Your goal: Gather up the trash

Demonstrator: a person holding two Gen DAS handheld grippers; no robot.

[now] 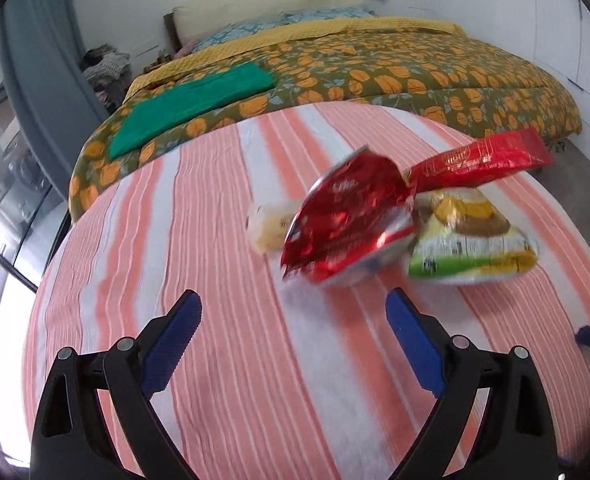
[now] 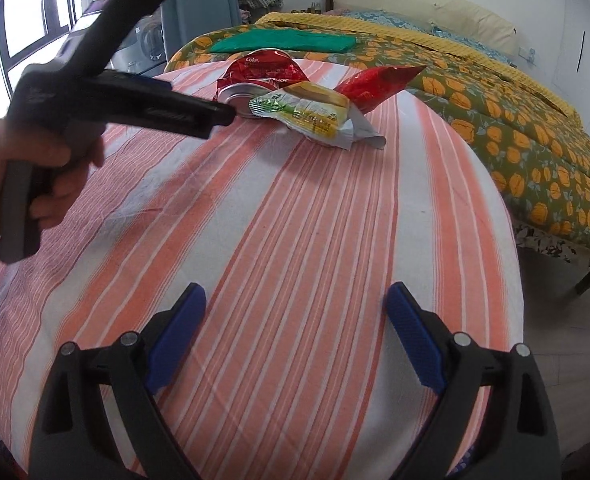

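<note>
Here the trash wrappers [image 1: 347, 224] lie together at the far side of the striped tablecloth [image 1: 223, 320], with both the left gripper [image 1: 293, 324] and the right gripper [image 2: 297, 318] wide apart and empty, before a floral-covered bed [image 1: 395, 76].

The red Coke wrapper [image 1: 347, 220] is smeared by blur in the left wrist view, so only its brand word reads. It hides the right end of the pale packet [image 1: 265, 228] behind it and most of the silvery piece under it. The long red packet [image 1: 483, 156], far right, has gold print too blurred to read. Small print on the green and yellow packet [image 1: 471, 240] cannot be made out either.

In the right wrist view the left gripper [image 2: 225, 114] is blurred, and its dark body covers the wrapper pile's left edge; whether its tip touches anything cannot be told. The hand [image 2: 35, 184] holding it is cut off by the left edge.
</note>
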